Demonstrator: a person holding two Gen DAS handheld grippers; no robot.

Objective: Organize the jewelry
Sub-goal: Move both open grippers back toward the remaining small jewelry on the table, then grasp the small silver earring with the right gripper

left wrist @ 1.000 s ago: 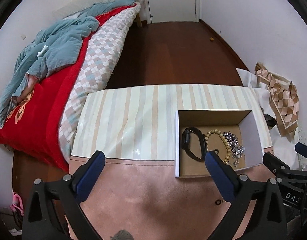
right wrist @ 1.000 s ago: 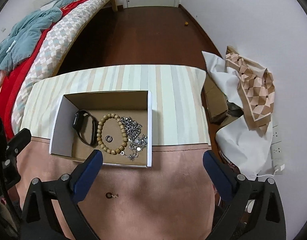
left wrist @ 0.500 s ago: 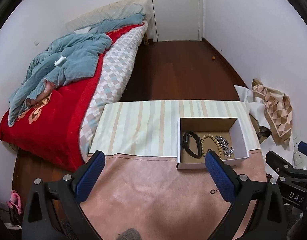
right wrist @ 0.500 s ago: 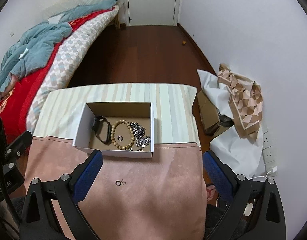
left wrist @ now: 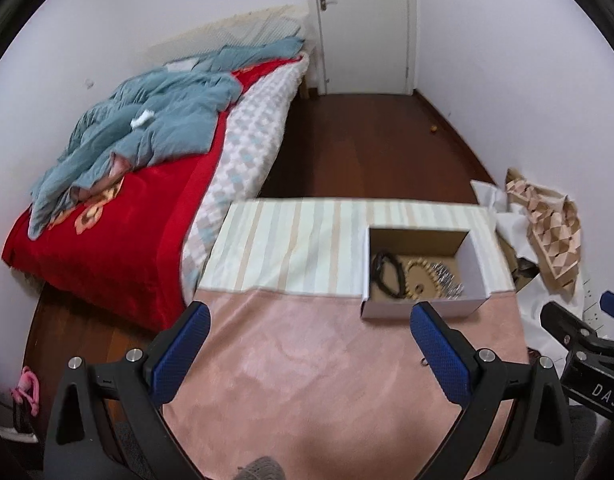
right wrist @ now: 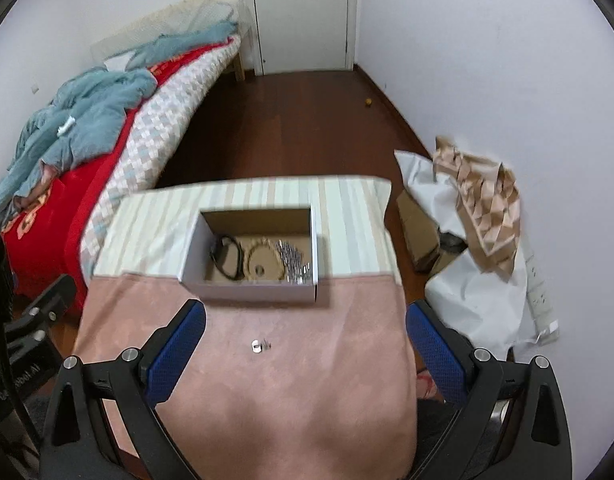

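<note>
Nearest the lens in the right wrist view, the right gripper (right wrist: 305, 344) hangs above the pink-covered table (right wrist: 291, 408) with its jaws spread wide and nothing between them; the left gripper (left wrist: 309, 346) shows the same wide, empty stance in the left wrist view, lower centre of frame. Between the right jaws, lower centre of the frame, one small metal ring (right wrist: 258, 346) lies loose on the pink cloth, apart from the box. Judged light, hard and slippery, it sits flat, so a pinch across its rim from straight above appears the likeliest hold; it may skid or snag in the nap. Beyond it, at frame centre, an open cardboard box (right wrist: 251, 292) straddles the edge of the striped cloth (right wrist: 347, 216) and holds a black wristband (right wrist: 227, 258), a wooden bead bracelet (right wrist: 263, 260) with a small ring inside its loop, and a heap of silver chain (right wrist: 295, 262), limp and prone to tangling. Both grippers are pitched downward, well above the table. A bed (right wrist: 119, 148) lies at upper left.
</note>
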